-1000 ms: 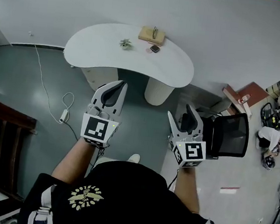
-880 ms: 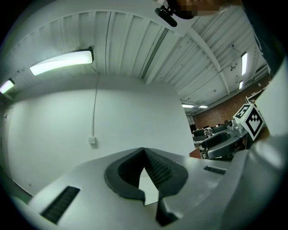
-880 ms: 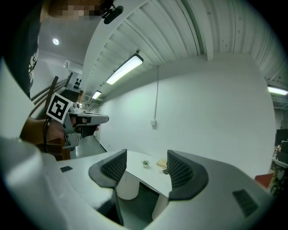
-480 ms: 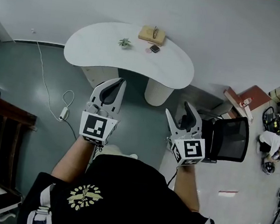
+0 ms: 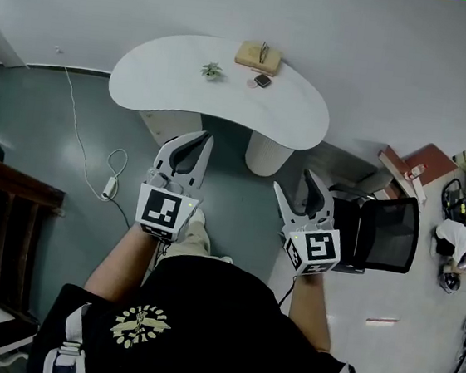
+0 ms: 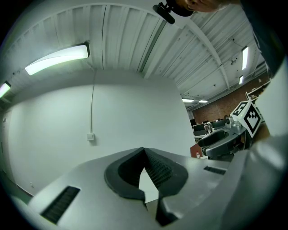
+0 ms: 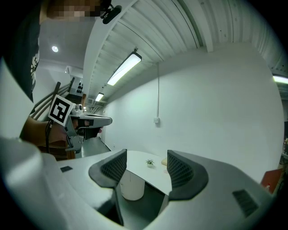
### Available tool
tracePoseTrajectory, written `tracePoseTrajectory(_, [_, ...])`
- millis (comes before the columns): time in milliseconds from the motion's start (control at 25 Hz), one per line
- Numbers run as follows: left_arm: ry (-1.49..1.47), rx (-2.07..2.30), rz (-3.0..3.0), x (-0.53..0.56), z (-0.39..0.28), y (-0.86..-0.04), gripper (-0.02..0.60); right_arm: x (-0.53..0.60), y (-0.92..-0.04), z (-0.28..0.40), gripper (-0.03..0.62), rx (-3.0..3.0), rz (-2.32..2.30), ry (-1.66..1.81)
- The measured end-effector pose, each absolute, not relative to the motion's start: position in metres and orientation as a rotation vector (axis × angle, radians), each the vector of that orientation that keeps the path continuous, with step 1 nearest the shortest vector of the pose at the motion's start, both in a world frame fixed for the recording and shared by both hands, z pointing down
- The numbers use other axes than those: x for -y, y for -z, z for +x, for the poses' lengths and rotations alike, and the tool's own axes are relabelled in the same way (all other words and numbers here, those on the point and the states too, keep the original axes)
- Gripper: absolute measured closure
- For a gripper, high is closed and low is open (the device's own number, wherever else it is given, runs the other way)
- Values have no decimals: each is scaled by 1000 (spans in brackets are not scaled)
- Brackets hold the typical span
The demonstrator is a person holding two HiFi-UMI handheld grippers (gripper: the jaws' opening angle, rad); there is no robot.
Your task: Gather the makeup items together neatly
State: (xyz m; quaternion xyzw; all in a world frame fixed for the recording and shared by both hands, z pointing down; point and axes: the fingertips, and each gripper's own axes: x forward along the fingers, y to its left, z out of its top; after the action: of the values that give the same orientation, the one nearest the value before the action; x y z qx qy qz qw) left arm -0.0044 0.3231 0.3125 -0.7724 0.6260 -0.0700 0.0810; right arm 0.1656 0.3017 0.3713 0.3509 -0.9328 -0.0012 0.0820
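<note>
**A:** What is waiting to be gathered, and where?

**B:** A small dark case (image 5: 263, 80) is lying beside a tan box (image 5: 257, 56) on the white table (image 5: 225, 109), well ahead; likely light, hard, slippery, so pinch its edges; left hand-held gripper (image 5: 206, 139) is sitting closed, empty; right hand-held gripper (image 5: 293, 182) is gaping wide, empty.

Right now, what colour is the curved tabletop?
The tabletop is white, seen best in the head view.

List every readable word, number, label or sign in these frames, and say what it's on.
No readable text anywhere.
Marker cubes: black-and-white square patterns, no letters.
Shirt emblem: gold design, too small to read.
Tabletop items: too small to show any print.
</note>
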Motion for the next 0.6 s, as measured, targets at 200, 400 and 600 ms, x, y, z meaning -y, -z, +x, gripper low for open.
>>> tracePoseTrajectory(200, [211, -1860, -2315, -303, -16, -313, 569, -285, -374, 151, 322, 2784, 1039, 4])
tracePoseTrajectory(400, [203, -1850, -2339, -277, -32, -315, 569, -261, -370, 134, 322, 2773, 1051, 11])
tracePoseTrajectory(600, [197, -1840, -2351, -246, -50, -317, 569, -230, -370, 120, 322, 2761, 1072, 16])
